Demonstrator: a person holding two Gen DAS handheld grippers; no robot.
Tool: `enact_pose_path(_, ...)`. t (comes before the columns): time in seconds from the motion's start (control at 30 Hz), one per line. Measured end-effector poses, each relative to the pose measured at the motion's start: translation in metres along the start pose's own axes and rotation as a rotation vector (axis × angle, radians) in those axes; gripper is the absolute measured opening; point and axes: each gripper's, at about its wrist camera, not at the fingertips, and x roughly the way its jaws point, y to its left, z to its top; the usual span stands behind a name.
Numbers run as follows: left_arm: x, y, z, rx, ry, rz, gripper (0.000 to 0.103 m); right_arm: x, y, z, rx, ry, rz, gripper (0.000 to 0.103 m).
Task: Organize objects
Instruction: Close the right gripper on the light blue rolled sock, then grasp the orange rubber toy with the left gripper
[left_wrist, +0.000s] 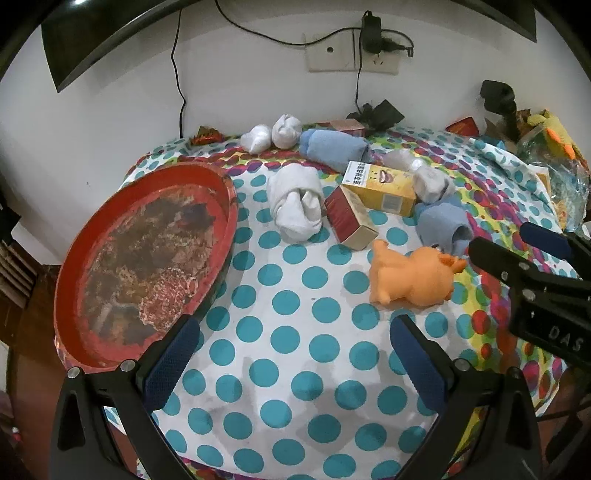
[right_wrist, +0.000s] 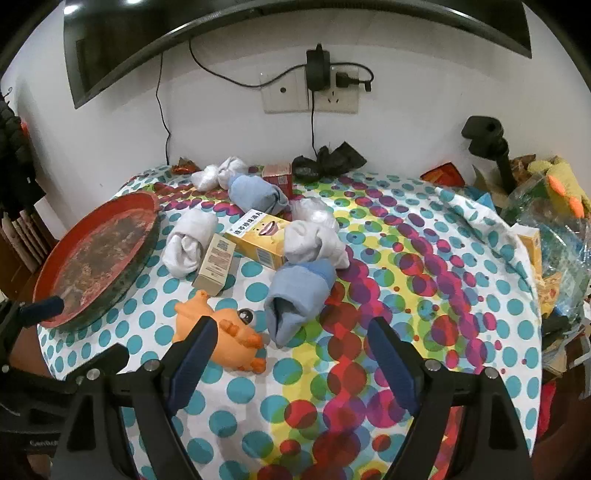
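While both claws stand spread and empty over the bench (left_wrist: 295, 369), the orange toy (right_wrist: 225, 343) lies just ahead of the right claw (right_wrist: 291, 354); the red tray (left_wrist: 144, 266) sits beside the left claw (left_wrist: 291, 350).

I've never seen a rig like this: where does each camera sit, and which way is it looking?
Left wrist: on the left gripper, angled down at the red tray; open fingers show, right gripper beside.
Right wrist: on the right gripper, facing the orange toy; open fingers show.
Shared: toy, tray, yellow box.
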Motion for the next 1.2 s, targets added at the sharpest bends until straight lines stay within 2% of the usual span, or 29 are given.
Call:
enact_pose_path(0.7,0.034,-0.018,0.007,0.068,0.027,-0.030,0.103,0.070,-0.005,0.023,0.038,0.087,-0.032,0.085)
enact_pose_path(0.73,0.034,-0.019,0.008,0.072,0.024,-0.035,0.103,0.073,-0.006,0.023,0.043,0.093,-0.033,0.082)
enact_pose_path(0.77,0.035,-0.021,0.008,0.077,0.022,-0.043,0.103,0.077,-0.009,0.023,0.051,0.103,-0.023,0.067)
enact_pose_path(0.83,0.036,-0.024,0.009,0.084,0.023,-0.054,0.103,0.083,-0.012,0.023,0.068,0.119,0.008,0.049)
enact_pose_path(0.97,0.039,-0.031,0.011,0.106,0.020,-0.075,0.103,0.088,-0.019,0.020,0.110,0.125,0.058,0.044)
enact_pose_path(1.2,0.038,-0.039,0.021,0.197,-0.002,-0.161,0.103,0.077,-0.044,0.014,0.113,0.086,0.003,0.038)
